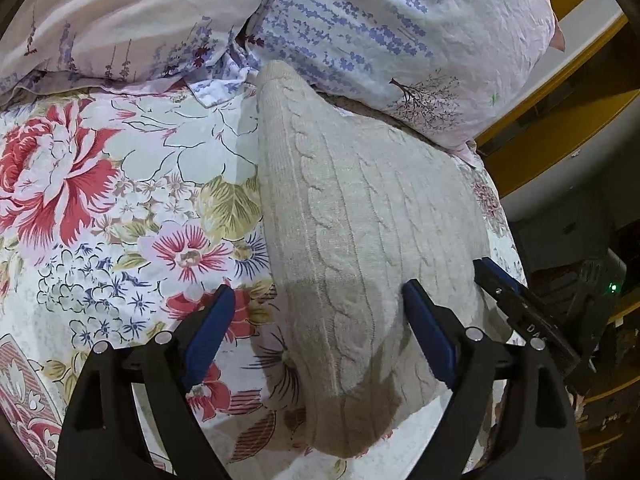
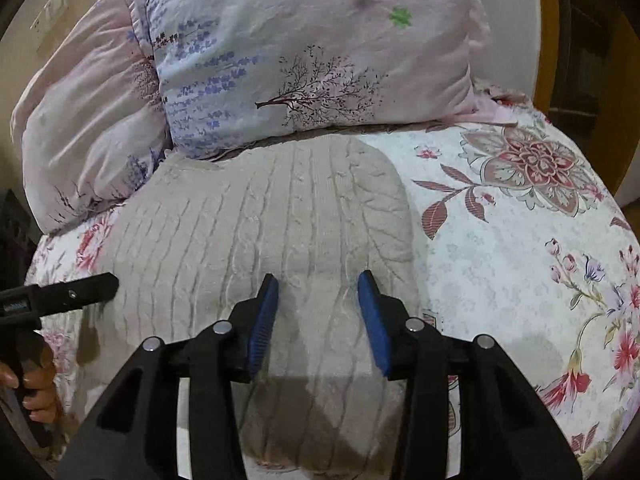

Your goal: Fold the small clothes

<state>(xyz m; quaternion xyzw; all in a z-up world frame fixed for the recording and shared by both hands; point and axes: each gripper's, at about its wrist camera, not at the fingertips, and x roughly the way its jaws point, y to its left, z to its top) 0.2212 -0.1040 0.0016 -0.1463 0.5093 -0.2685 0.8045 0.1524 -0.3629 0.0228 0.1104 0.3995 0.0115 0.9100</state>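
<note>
Gripper point(image 2: 318, 292) over cable-knit sweater point(image 2: 256, 224)

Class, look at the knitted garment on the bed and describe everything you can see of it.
The knitted garment is a cream, cable-knit piece, soft and woolly in look, with raised twisted ribs running its length. It lies flat on the flowered bedsheet, already folded into a compact shape with rounded edges. Its far end reaches the pillow. The right claw and the left claw are both open above its near end, neither gripping it; whether a pad touches the knit cannot be told.
</note>
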